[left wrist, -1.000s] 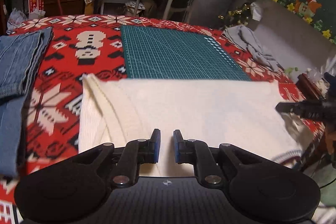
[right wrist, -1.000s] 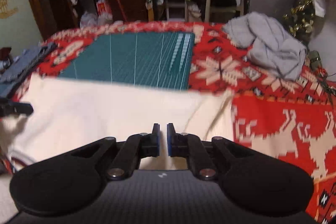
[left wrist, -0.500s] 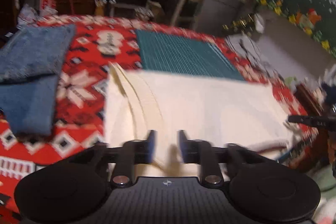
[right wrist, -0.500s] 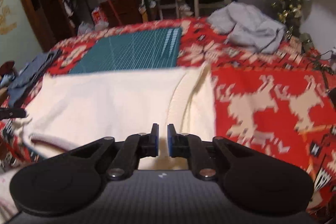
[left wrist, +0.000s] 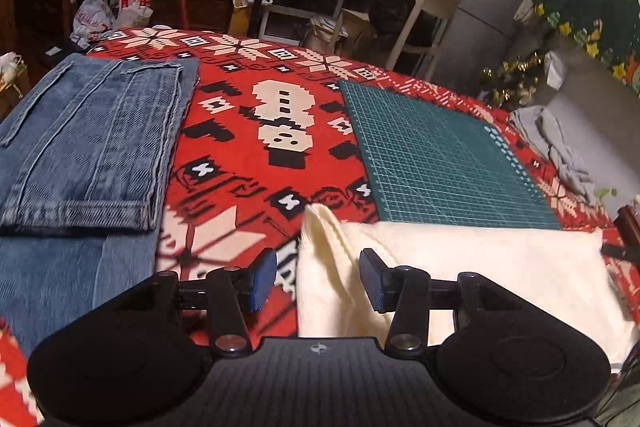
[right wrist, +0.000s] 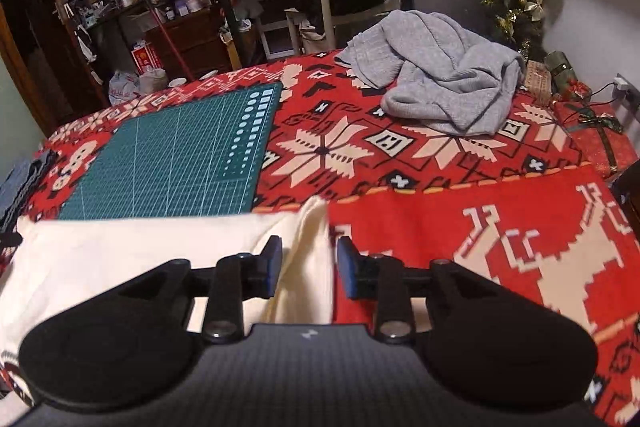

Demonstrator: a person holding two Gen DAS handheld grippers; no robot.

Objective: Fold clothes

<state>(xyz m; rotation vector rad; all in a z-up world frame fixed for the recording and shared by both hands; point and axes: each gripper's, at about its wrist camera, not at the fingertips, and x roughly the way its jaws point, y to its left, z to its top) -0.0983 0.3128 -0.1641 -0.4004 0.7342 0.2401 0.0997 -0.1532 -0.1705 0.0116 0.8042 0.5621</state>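
Left claw (left wrist: 317, 281) is sitting spread w/ nothing pinched, hovering over the left edge of the cream top (left wrist: 472, 263); its pads aren't touching cloth. Right claw (right wrist: 307, 267) is opening, the top's right folded edge (right wrist: 310, 239) lying between its jaws but not gripped. Top is lying flat across the near side of the red cloth (left wrist: 240, 147), just in front of the green mat (left wrist: 440, 163). Jeans (left wrist: 80, 147) are lying at left, grey sweater (right wrist: 436, 83) far right.
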